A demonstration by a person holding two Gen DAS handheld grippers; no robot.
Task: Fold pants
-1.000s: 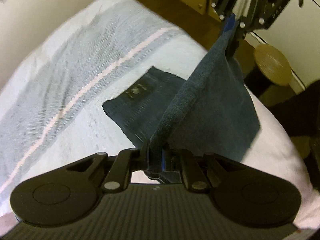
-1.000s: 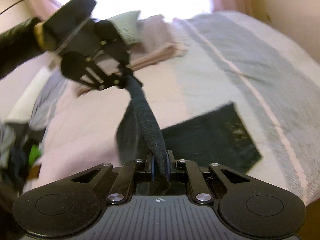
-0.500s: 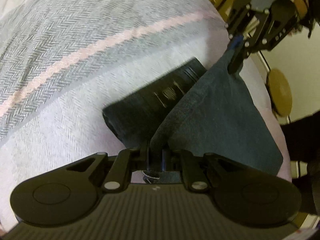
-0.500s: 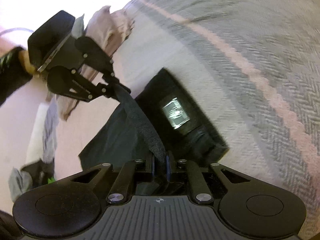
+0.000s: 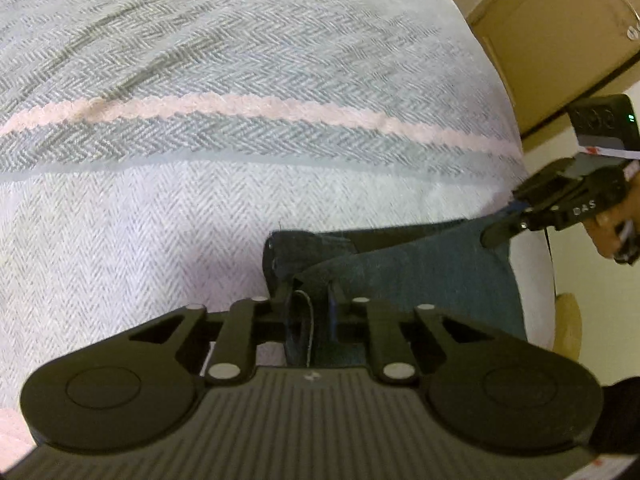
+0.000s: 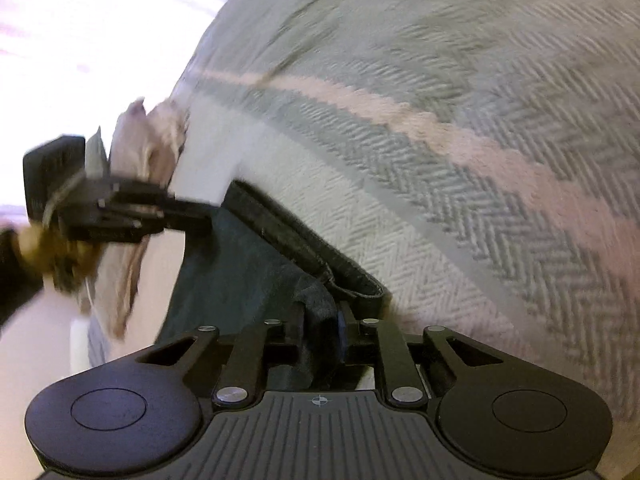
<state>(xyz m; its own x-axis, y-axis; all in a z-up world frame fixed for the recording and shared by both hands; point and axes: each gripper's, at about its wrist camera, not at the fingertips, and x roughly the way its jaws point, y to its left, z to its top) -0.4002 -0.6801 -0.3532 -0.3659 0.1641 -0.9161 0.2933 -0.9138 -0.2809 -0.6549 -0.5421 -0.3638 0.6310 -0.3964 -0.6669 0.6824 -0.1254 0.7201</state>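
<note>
Item: dark pants (image 5: 432, 272), lying on the bed (image 5: 200, 200) at 5 o'clock of the pink stripe (image 5: 280, 106). Left tongs (image 5: 312, 312) and right tongs (image 6: 322, 336) each clamping one end of the folded edge, laying it over the lower layer. Long axis running tongs to tongs, 9 to 3 o'clock. Next move, likely: pressing flat, then releasing evenly

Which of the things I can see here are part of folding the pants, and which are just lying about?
Part of the job:
- dark pants
- left gripper, clamped on one corner
- right gripper, clamped on the other
- striped blanket they lie on

Lying about:
- pale crumpled clothes further along the bed
- wooden door
</note>
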